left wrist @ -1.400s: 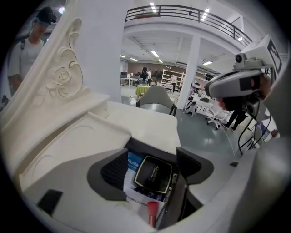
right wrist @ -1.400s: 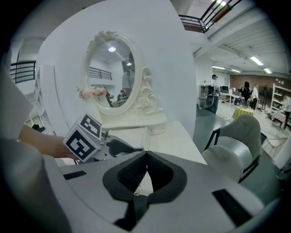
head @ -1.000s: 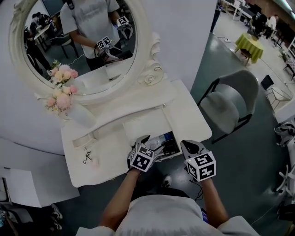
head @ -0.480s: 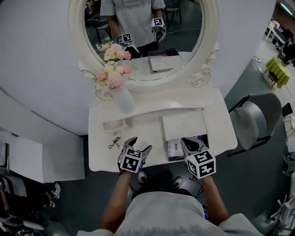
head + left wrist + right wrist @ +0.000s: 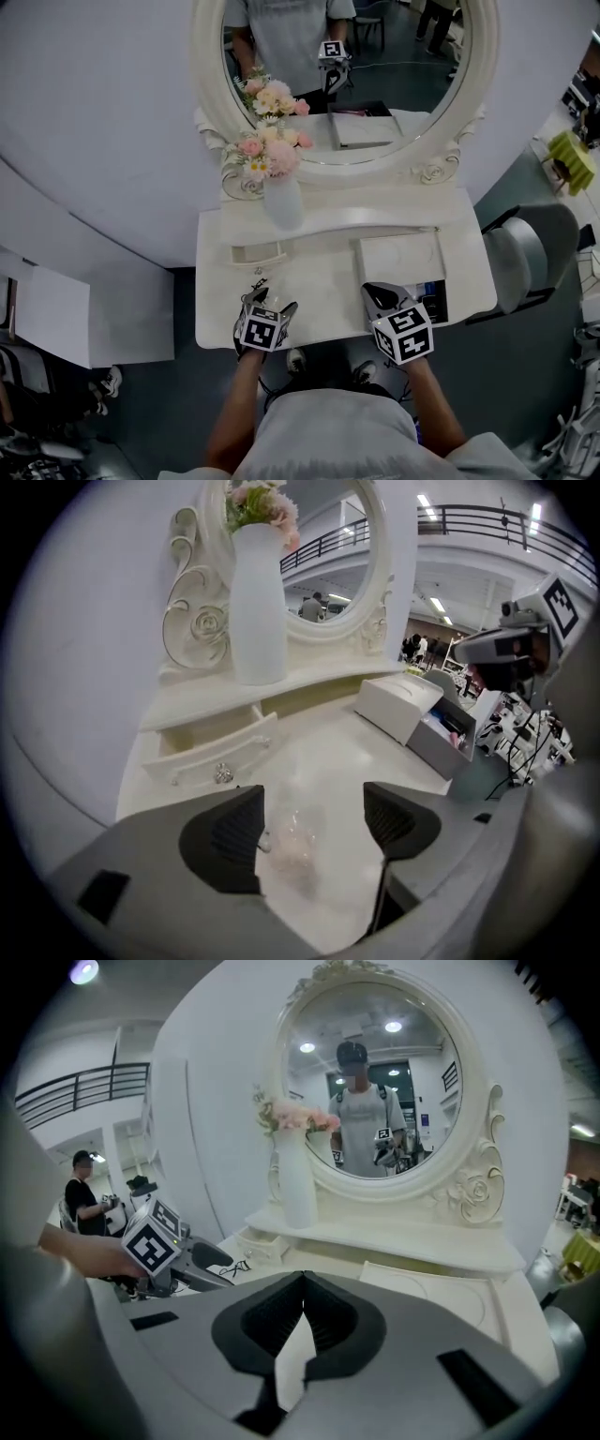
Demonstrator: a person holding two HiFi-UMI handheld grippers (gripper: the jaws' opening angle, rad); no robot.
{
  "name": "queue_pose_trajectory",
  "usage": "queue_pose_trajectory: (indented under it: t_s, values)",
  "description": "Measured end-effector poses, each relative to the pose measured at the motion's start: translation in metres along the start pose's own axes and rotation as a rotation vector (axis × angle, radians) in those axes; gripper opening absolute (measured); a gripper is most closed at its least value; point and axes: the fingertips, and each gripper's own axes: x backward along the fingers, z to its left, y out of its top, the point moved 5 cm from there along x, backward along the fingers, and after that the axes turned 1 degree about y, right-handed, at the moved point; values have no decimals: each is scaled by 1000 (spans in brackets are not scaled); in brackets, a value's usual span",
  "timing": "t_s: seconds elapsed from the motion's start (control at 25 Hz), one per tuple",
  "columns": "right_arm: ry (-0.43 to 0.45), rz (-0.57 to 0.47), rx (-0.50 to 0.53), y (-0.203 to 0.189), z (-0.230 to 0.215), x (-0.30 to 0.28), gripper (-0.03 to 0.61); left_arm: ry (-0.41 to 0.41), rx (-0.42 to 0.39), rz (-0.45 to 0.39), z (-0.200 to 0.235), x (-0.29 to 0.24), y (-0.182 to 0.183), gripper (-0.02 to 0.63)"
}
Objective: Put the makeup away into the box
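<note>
My left gripper (image 5: 269, 302) stands open over the front left of the white dressing table (image 5: 319, 281). In the left gripper view a pale pink, see-through makeup item (image 5: 292, 844) lies on the tabletop between the open jaws of the left gripper (image 5: 314, 810), untouched. A small black eyelash curler (image 5: 258, 282) lies just beyond it. The box (image 5: 433, 302), with its white lid (image 5: 398, 258) tipped back, sits at the table's right and holds several small items. My right gripper (image 5: 375, 292) hovers beside the box, and in its own view the right gripper (image 5: 302, 1283) is shut on nothing.
A white vase (image 5: 283, 202) of pink flowers stands at the back left under the oval mirror (image 5: 347, 75). A small drawer (image 5: 258, 253) is pulled open below the vase. A grey chair (image 5: 530, 258) stands to the table's right.
My left gripper has moved left, away from the box, to the front left of the table over the pink item. The right gripper stays by the box. The head view has swung leftward.
</note>
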Motion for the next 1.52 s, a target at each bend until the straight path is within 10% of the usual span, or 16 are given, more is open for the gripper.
queue_pose_trajectory:
  t_s: [0.84,1.52]
  values:
    - [-25,42,-19,-5,8,-20,2,28,-11,123,21,-28,-42,223]
    - [-127,-10,-100,-32,-45,38,2,-103,-128,-86,-71,-25,57,193]
